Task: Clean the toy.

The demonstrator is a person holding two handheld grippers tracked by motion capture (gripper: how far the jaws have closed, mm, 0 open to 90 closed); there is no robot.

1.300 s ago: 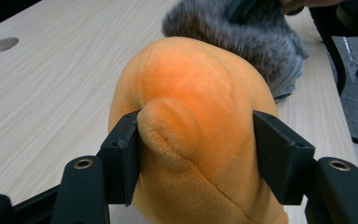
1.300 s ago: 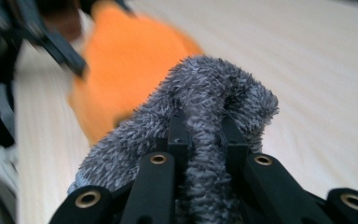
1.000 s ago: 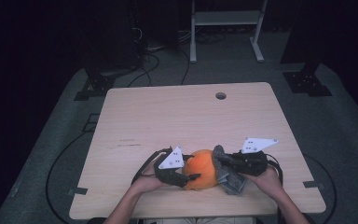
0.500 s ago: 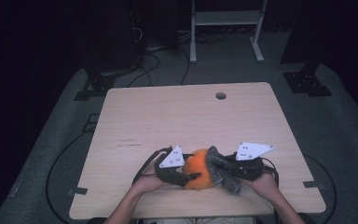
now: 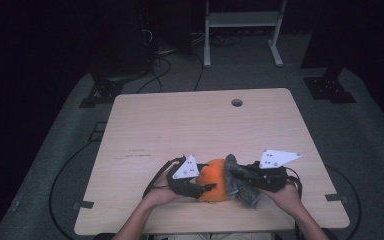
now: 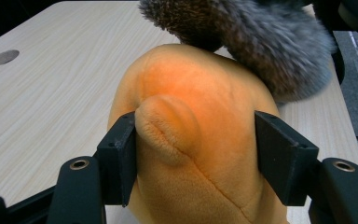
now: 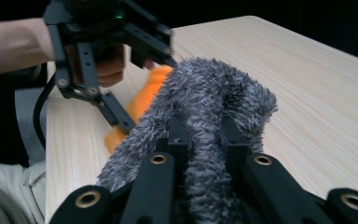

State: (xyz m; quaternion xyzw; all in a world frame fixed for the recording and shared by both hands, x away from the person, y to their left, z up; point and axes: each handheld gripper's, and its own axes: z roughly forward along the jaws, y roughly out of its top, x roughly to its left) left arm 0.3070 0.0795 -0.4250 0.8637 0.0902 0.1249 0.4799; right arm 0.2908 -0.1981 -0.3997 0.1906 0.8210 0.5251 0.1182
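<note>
An orange plush toy (image 5: 211,181) sits on the wooden table (image 5: 200,125) near its front edge. My left gripper (image 5: 206,187) is shut on it; in the left gripper view the pads (image 6: 121,149) press into both sides of the plush (image 6: 200,107). My right gripper (image 5: 241,176) is shut on a grey furry piece (image 5: 244,190). That piece lies against the top right of the plush. In the right gripper view the grey fur (image 7: 214,98) bunches between the jaws of my right gripper (image 7: 204,135), with the orange plush (image 7: 144,100) and the left gripper (image 7: 116,70) behind it.
A round cable hole (image 5: 236,102) sits near the table's far edge. Bare tabletop stretches from the plush to the far edge. Behind the table, on the dark floor, are a white frame (image 5: 240,20), cables (image 5: 165,65) and black stand bases (image 5: 330,87).
My right gripper has shifted slightly with the grey fur, which now rides a little higher against the plush. The left gripper and the plush have stayed put.
</note>
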